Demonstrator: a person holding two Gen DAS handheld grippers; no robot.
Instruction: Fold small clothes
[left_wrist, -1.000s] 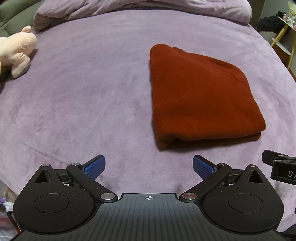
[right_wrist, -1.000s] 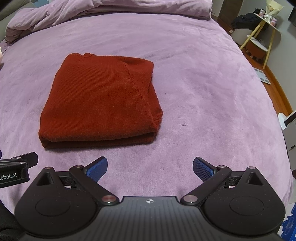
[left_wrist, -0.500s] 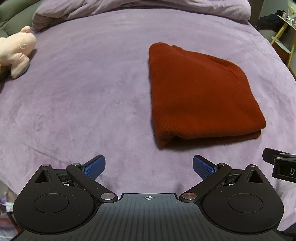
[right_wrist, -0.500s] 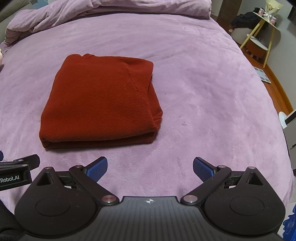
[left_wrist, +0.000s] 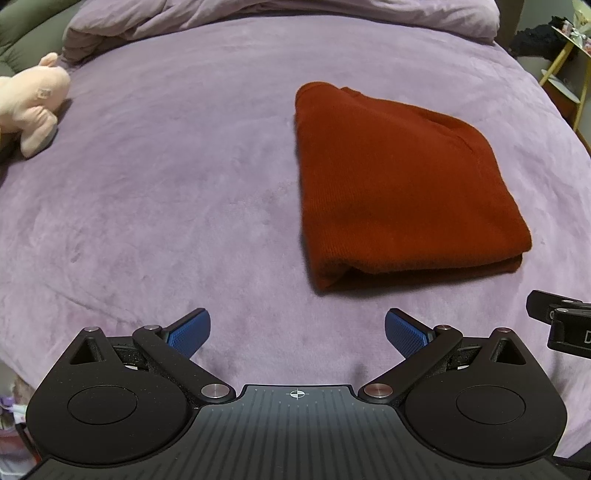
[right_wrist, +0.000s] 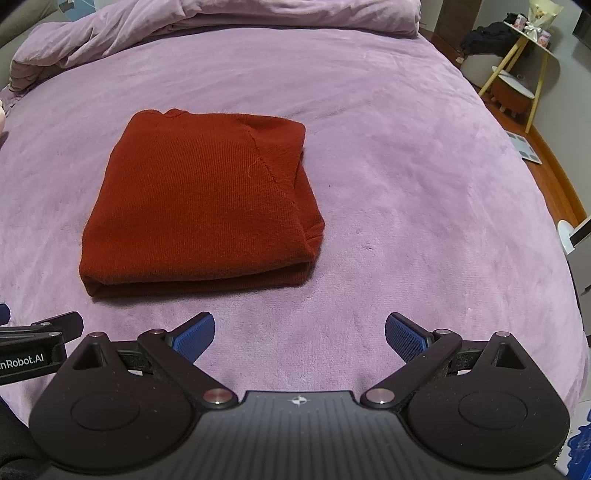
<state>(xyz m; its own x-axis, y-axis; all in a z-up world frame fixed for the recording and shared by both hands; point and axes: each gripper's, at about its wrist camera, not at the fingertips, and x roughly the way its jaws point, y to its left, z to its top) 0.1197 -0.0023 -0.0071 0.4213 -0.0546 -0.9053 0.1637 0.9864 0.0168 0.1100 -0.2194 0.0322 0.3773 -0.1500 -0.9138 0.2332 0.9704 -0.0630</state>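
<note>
A rust-red knit garment (left_wrist: 399, 184) lies folded into a thick rectangle on the purple bedspread (left_wrist: 166, 203); it also shows in the right wrist view (right_wrist: 207, 206). My left gripper (left_wrist: 297, 332) is open and empty, hovering near the bed's front, left of the garment's near edge. My right gripper (right_wrist: 299, 332) is open and empty, just in front of the garment's near right corner. Neither touches the cloth. Each gripper's side shows at the edge of the other's view.
A pink plush toy (left_wrist: 29, 103) lies at the bed's far left. A bunched purple duvet (right_wrist: 221, 26) lies along the back. A yellow-legged side table (right_wrist: 517, 62) and wooden floor lie beyond the bed's right edge.
Both grippers have drawn slightly back and up from the garment. The garment lies still. Both stay open.
</note>
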